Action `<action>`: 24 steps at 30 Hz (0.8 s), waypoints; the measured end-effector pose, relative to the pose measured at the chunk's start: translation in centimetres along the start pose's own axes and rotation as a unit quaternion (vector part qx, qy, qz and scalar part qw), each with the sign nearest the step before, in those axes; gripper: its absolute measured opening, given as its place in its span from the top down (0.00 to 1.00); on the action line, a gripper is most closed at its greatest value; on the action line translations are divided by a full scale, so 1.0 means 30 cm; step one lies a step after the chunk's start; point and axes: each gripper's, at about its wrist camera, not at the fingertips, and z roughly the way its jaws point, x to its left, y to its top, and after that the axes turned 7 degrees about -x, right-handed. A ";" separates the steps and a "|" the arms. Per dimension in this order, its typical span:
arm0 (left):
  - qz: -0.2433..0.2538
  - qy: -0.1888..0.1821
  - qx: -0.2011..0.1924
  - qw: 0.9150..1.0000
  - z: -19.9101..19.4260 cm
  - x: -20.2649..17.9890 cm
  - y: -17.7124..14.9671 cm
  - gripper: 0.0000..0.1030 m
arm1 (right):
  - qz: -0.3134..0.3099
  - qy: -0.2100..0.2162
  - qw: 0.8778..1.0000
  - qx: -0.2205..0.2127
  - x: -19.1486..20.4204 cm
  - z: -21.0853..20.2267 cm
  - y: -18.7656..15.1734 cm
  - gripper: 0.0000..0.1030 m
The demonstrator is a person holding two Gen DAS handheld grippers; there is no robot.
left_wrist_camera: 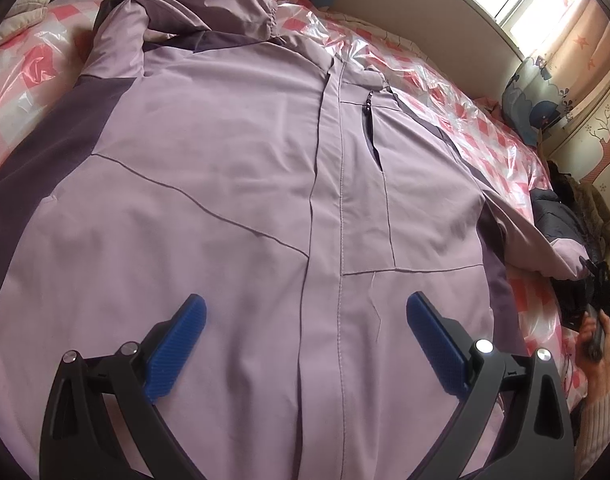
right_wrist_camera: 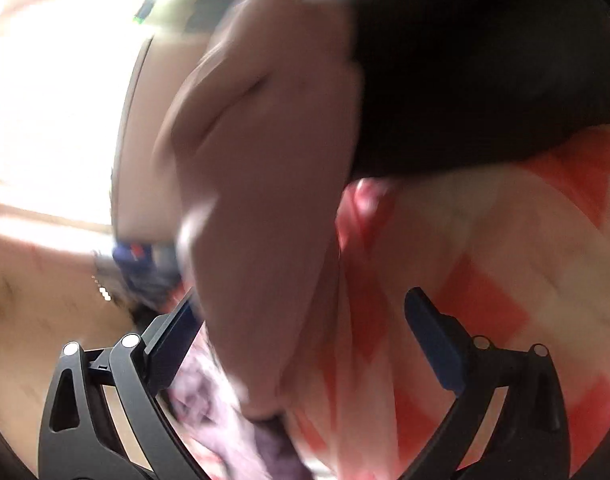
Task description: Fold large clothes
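While the lilac jacket [left_wrist_camera: 233, 168] is lying flat, soft and slippery, both grippers, left gripper [left_wrist_camera: 305, 320] and right gripper [right_wrist_camera: 305, 312], are gaping empty; the hem is looking like the best hold.

The lilac zip-front jacket [left_wrist_camera: 233, 184] is spread flat on the plastic-covered checked bed [left_wrist_camera: 457, 104], hood toward the headboard, dark clothes [left_wrist_camera: 561, 216] piled right.

Your left view looks steeply down over the jacket [left_wrist_camera: 233, 184] on the bed [left_wrist_camera: 485, 128]; your right view sits blurred, close against its sleeve [right_wrist_camera: 265, 168].
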 end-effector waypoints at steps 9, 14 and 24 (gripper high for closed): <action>0.005 -0.004 -0.015 1.000 -0.010 -0.001 0.001 0.07 | -0.190 0.049 0.980 -0.032 0.434 0.049 -0.039 0.88; -0.025 -0.001 -0.063 0.998 -0.056 -0.019 0.028 0.07 | -0.306 0.146 0.937 -0.087 0.947 0.043 -0.019 0.91; 0.030 0.000 -0.050 0.998 0.051 -0.147 -0.035 0.07 | -0.097 -0.063 0.989 -0.092 0.351 0.191 0.220 0.71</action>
